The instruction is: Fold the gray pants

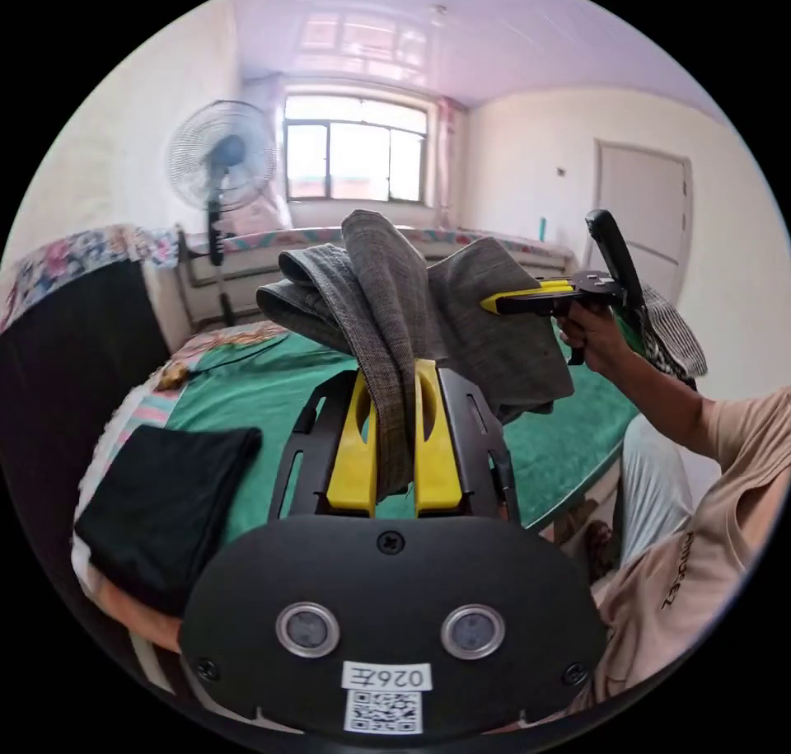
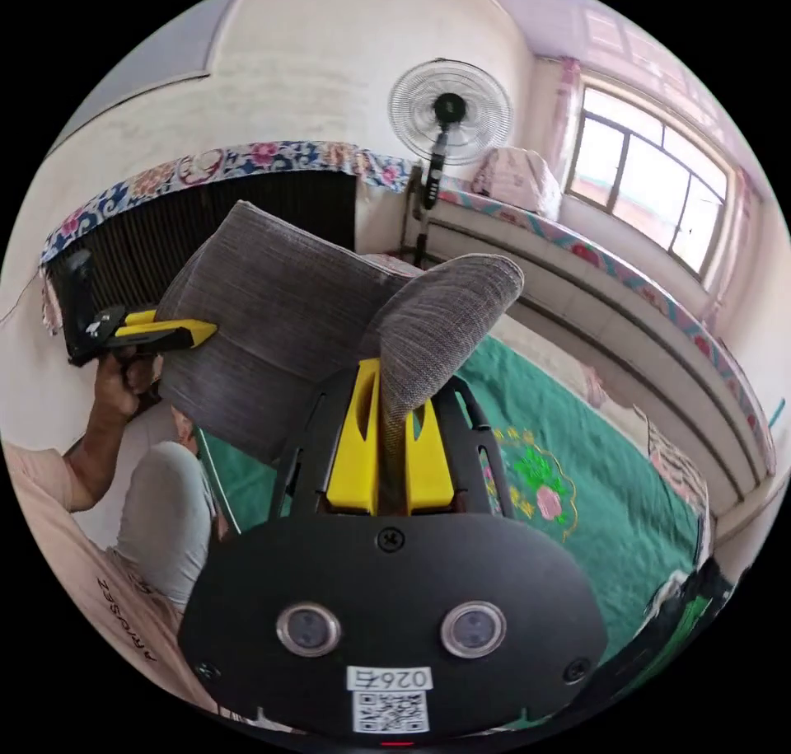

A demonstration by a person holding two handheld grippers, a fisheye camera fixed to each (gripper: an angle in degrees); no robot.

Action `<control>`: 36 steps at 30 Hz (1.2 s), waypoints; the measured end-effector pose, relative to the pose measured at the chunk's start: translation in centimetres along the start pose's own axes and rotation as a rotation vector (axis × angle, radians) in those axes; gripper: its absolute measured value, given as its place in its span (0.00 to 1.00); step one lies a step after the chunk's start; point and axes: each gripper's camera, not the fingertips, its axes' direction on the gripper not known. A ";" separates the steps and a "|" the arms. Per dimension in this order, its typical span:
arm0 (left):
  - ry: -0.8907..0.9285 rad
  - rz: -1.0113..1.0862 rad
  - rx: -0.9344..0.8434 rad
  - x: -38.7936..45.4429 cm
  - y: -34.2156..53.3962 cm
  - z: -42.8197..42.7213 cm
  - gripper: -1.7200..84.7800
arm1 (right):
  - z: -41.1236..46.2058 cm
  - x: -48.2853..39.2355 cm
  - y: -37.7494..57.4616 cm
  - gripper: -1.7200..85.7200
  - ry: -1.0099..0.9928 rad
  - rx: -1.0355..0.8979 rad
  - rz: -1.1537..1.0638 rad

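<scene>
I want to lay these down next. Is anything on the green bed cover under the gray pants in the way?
Nothing visible under them. Both tongs, left and right, hold the gray pants above bare green cover. A folded black garment lies off to one side.

The gray pants (image 1: 461, 317) hide the right tongs' (image 1: 494, 302) tips at three o'clock, and the fan's (image 1: 221, 161) base.

Gray pants (image 1: 461, 309) between yellow jaws; green bedcover (image 1: 272, 383) beneath the tongs; black folded cloth (image 1: 161, 498) left of them.
</scene>
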 end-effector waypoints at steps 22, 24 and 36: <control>-0.350 -0.814 0.373 -19.2 26.6 -27.6 0.09 | 50.1 -52.0 14.8 0.02 0.119 -0.198 -0.622; -0.421 -0.793 0.467 -17.0 26.4 -30.8 0.04 | 48.0 -50.0 17.7 0.01 0.144 -0.078 -0.532; -0.554 -0.427 0.033 -21.5 16.6 -23.9 0.01 | 46.9 -55.0 30.5 0.01 -0.207 -0.154 -0.445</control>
